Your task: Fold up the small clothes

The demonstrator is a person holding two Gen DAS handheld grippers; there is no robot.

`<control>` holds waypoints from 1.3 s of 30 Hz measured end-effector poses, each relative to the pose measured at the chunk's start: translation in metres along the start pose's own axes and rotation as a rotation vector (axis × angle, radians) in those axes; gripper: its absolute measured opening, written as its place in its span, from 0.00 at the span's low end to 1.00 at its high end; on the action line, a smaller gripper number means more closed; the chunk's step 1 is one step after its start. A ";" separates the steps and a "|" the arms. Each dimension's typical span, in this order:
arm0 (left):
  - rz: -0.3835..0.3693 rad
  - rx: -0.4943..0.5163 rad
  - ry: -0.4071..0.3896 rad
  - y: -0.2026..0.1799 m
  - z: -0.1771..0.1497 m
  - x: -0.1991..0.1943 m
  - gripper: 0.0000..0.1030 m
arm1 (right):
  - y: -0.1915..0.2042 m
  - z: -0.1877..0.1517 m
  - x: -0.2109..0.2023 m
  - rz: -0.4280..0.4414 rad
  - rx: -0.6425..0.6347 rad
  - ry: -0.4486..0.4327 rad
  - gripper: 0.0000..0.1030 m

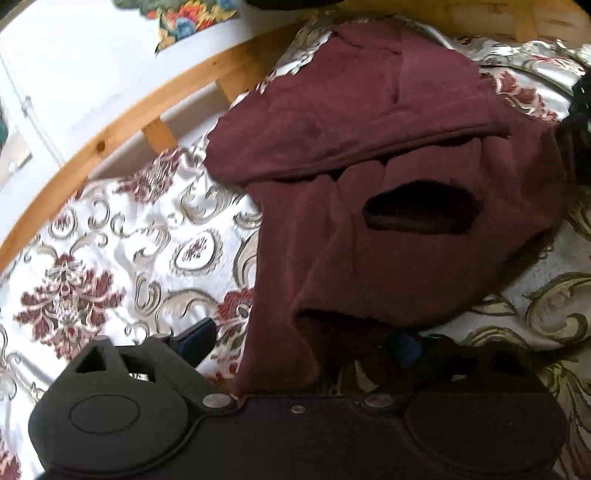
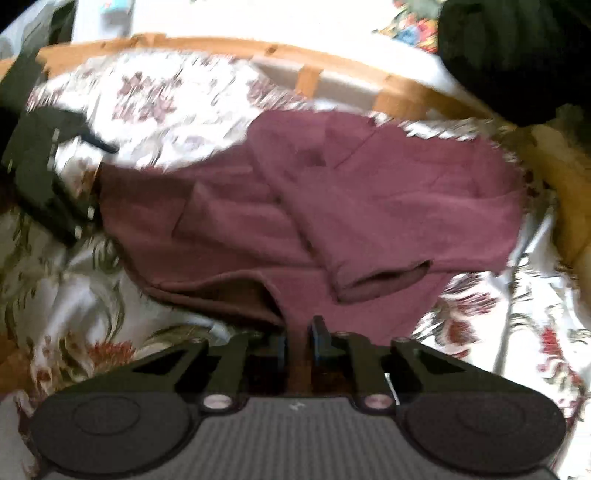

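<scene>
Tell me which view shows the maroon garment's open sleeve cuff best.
Left wrist view: the maroon garment is sharp there, its sleeve cuff gaping dark toward the camera. The right wrist view shows that garment blurred, its cuff only a narrow slit.

One maroon garment (image 1: 369, 184) lies on the bed, and it is the only piece of clothing that can be told as such. It shows two open cuffs or hems in the left wrist view, one in its middle and one at its near edge.

One floral bedspread (image 1: 122, 236) lies under it, white with dark red flowers and grey-green scrolls.

One wooden bed rail (image 1: 122, 114) curves along the far side, and two short wooden uprights show beneath it.

Two grippers are in view: the left gripper (image 1: 295, 339) and the right gripper (image 2: 299, 343).

One bright multicoloured patterned cloth (image 1: 192, 20) sits at the far edge; what it is cannot be told.
</scene>
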State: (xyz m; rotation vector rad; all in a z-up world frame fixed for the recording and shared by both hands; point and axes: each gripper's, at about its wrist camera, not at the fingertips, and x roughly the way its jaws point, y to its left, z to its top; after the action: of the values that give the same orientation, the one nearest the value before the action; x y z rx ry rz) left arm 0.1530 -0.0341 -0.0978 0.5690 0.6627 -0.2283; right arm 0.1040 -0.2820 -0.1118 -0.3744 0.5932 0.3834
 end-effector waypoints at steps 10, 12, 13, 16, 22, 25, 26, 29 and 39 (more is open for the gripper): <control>-0.014 0.137 -0.057 -0.019 0.003 -0.004 0.18 | -0.047 -0.004 -0.034 -0.099 0.164 -0.126 0.07; -0.007 0.126 -0.059 -0.017 0.003 -0.003 0.07 | -0.047 -0.006 -0.032 -0.097 0.157 -0.118 0.07; -0.005 0.111 -0.071 -0.014 0.004 -0.004 0.07 | -0.045 -0.006 -0.030 -0.097 0.151 -0.113 0.07; 0.014 0.043 -0.132 -0.007 0.005 -0.014 0.06 | -0.043 -0.007 -0.032 -0.090 0.156 -0.117 0.07; 0.058 -0.133 -0.258 0.005 0.005 -0.048 0.05 | -0.035 -0.006 -0.057 -0.080 0.127 -0.145 0.07; 0.062 -0.217 -0.334 0.001 0.001 -0.076 0.05 | -0.024 -0.004 -0.081 -0.134 0.065 -0.190 0.06; 0.056 -0.234 -0.351 -0.001 -0.001 -0.085 0.05 | -0.019 -0.005 -0.091 -0.157 0.053 -0.200 0.06; 0.014 -0.258 -0.372 -0.009 -0.011 -0.113 0.05 | -0.010 -0.011 -0.118 -0.189 0.076 -0.208 0.06; -0.138 -0.312 -0.422 -0.012 -0.049 -0.195 0.05 | 0.040 -0.017 -0.209 -0.254 -0.027 -0.217 0.06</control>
State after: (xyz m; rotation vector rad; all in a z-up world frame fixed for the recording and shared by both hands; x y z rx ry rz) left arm -0.0270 -0.0117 -0.0103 0.1642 0.3172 -0.3548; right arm -0.0811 -0.3049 -0.0086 -0.4222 0.3236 0.1851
